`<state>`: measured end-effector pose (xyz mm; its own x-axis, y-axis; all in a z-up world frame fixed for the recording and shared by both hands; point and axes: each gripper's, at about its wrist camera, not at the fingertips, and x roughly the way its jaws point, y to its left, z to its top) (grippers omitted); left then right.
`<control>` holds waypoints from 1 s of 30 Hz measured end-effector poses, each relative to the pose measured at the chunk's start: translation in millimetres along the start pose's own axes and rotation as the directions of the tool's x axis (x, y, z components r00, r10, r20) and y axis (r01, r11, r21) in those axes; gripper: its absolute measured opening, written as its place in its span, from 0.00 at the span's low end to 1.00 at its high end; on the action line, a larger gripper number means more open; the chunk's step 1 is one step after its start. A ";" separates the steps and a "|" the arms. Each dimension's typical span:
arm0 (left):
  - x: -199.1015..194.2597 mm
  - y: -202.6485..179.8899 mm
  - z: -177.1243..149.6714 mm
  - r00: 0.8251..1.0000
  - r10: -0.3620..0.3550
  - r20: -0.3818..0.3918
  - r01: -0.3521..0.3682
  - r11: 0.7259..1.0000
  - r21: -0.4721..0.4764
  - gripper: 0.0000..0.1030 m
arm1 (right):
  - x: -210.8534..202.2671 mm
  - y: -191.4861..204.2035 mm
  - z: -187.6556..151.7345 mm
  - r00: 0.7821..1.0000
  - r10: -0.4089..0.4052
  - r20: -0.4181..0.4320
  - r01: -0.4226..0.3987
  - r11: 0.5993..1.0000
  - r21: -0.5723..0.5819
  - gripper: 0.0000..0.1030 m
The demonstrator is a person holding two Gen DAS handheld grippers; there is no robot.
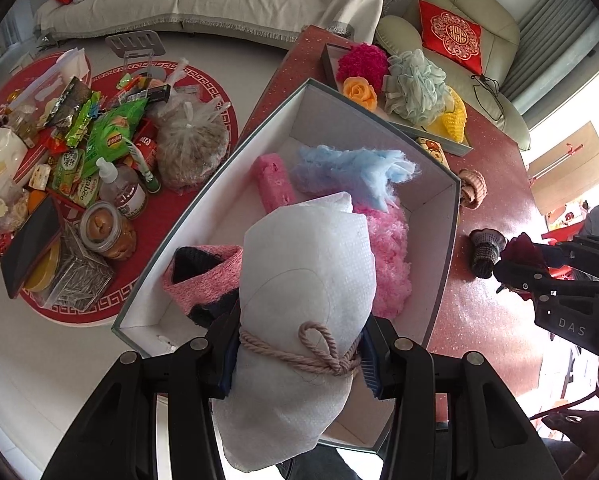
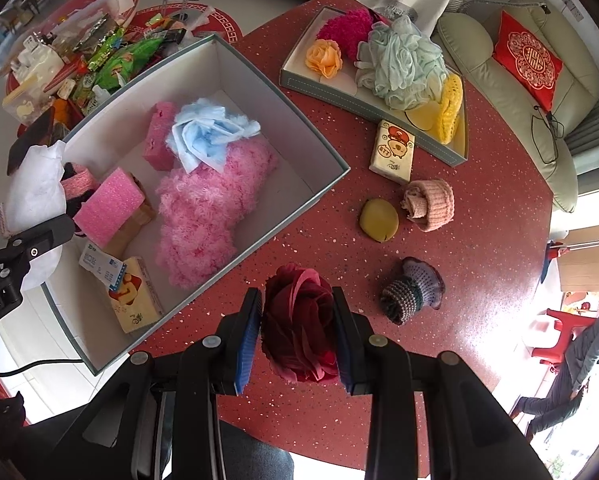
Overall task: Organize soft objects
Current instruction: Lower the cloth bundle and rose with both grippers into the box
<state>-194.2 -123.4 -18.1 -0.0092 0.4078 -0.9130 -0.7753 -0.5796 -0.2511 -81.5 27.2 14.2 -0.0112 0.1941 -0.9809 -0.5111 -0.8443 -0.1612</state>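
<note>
My left gripper (image 1: 297, 354) is shut on a white foam roll tied with a pink cord (image 1: 303, 280), held over the near end of the white box (image 1: 439, 216); the roll also shows in the right wrist view (image 2: 35, 196). The box (image 2: 259, 80) holds pink fluffy fabric (image 2: 207, 208), blue fluff (image 2: 207, 136), pink sponges (image 2: 109, 206) and a tissue pack (image 2: 133, 294). My right gripper (image 2: 297, 334) is shut on a dark red fabric rose (image 2: 299, 324) above the red table, right of the box.
A tray lid (image 2: 439, 136) at the back holds an orange rose (image 2: 323, 58), a magenta pompom and a green bath pouf (image 2: 403, 68). A tissue pack (image 2: 393, 152), yellow pad (image 2: 379, 220), pink knit roll (image 2: 431, 204) and grey knit piece (image 2: 411, 290) lie on the table (image 2: 491, 220). Snacks crowd a round table (image 1: 139, 240) left.
</note>
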 end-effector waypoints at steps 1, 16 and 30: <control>-0.2 3.2 -1.6 1.000 0.006 -0.002 -0.006 1.000 -0.011 0.47 | -0.7 3.2 1.2 1.000 0.006 0.002 -0.006 1.000 -0.007 0.35; -0.8 20.4 -14.1 0.996 0.081 -0.043 -0.083 0.996 -0.044 0.47 | -5.7 51.8 18.9 0.996 0.086 0.005 -0.085 0.992 -0.095 0.35; 4.9 18.0 -10.1 0.991 0.108 -0.078 -0.110 0.993 -0.031 0.47 | 1.6 62.3 24.7 0.988 0.155 -0.024 -0.156 0.986 -0.061 0.35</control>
<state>-201.8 -138.9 -30.4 -0.0432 0.2865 -0.9571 -0.7496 -0.6426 -0.1586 -134.5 -12.7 5.3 -0.0698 0.0492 -0.9963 -0.4499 -0.8930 -0.0126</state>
